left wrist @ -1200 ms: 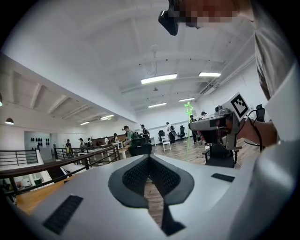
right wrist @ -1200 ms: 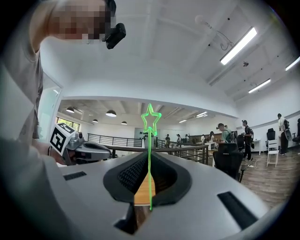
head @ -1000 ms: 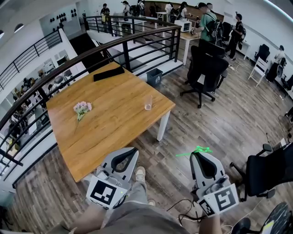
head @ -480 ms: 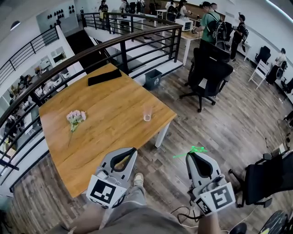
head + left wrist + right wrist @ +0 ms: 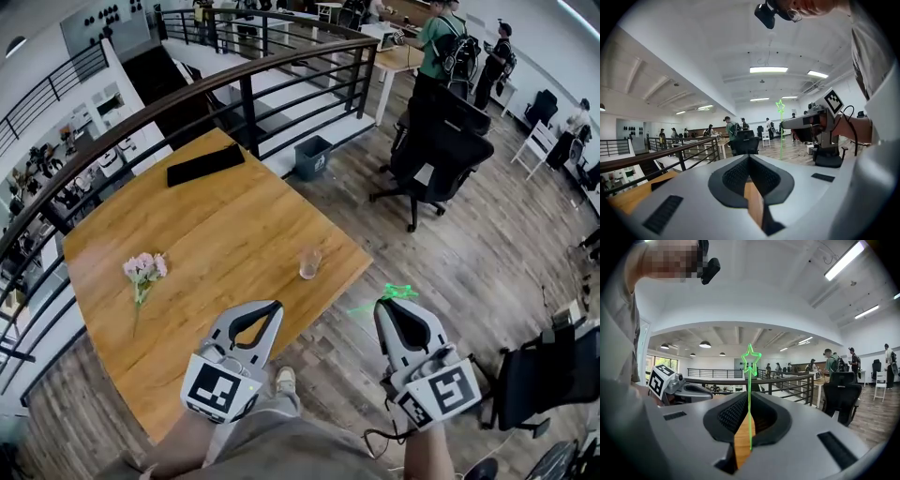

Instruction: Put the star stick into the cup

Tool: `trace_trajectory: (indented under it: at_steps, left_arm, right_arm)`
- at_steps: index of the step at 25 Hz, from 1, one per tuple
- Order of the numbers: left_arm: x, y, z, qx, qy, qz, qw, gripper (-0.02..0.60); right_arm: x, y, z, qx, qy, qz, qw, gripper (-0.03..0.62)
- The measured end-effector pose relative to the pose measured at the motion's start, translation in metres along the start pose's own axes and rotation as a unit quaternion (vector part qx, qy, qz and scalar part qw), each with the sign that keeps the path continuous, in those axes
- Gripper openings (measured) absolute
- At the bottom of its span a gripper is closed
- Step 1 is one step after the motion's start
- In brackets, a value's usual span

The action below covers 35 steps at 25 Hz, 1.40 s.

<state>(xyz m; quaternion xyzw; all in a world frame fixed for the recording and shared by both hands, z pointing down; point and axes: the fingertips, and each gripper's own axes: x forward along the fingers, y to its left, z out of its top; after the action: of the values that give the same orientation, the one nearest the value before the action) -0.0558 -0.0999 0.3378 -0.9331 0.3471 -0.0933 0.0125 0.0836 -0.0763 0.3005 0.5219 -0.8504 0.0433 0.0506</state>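
A thin green star stick stands upright between the jaws of my right gripper, which is shut on its lower end. In the head view the star stick points forward from the right gripper, over the wooden floor just off the table's near corner. A clear cup stands upright near that corner of the wooden table. My left gripper hovers over the table's near edge, shut and holding nothing. The left gripper view shows its closed tips and the star stick off to the right.
A small bunch of pink flowers lies on the table's left part and a flat black object at its far edge. A black railing runs behind the table. Office chairs and several people stand beyond on the right.
The table and cup have come nearer and lower in the head view. Both grippers now reach the table's near edge, and the right one still grips the star stick.
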Motion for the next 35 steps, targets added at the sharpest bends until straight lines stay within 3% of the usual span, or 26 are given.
trace_trajectory:
  at_steps: [6, 11, 15, 25, 29, 35]
  left_arm:
    - [0.038, 0.052, -0.013, 0.008, 0.016, -0.011, 0.9998, 0.015]
    - [0.059, 0.077, -0.020, -0.011, 0.017, -0.005, 0.9998, 0.015]
    - [0.074, 0.086, -0.023, -0.025, 0.019, 0.005, 0.9995, 0.015]
    - [0.096, 0.097, -0.034, -0.013, 0.055, 0.033, 0.9979, 0.015]
    - [0.106, 0.105, -0.035, -0.028, 0.054, 0.040, 0.9974, 0.015]
    - [0.126, 0.121, -0.038, -0.020, 0.057, 0.049, 0.9969, 0.015]
  right_arm:
    - [0.070, -0.021, 0.002, 0.002, 0.012, 0.000, 1.000, 0.040]
    - [0.102, -0.035, -0.004, 0.006, 0.025, 0.002, 1.000, 0.040]
    - [0.117, -0.048, -0.012, 0.008, 0.036, 0.009, 0.999, 0.040]
    - [0.150, -0.067, -0.024, 0.022, 0.049, 0.055, 0.997, 0.040]
    - [0.169, -0.072, -0.027, 0.020, 0.051, 0.070, 0.996, 0.040]
    - [0.203, -0.071, -0.036, 0.030, 0.058, 0.101, 0.993, 0.040]
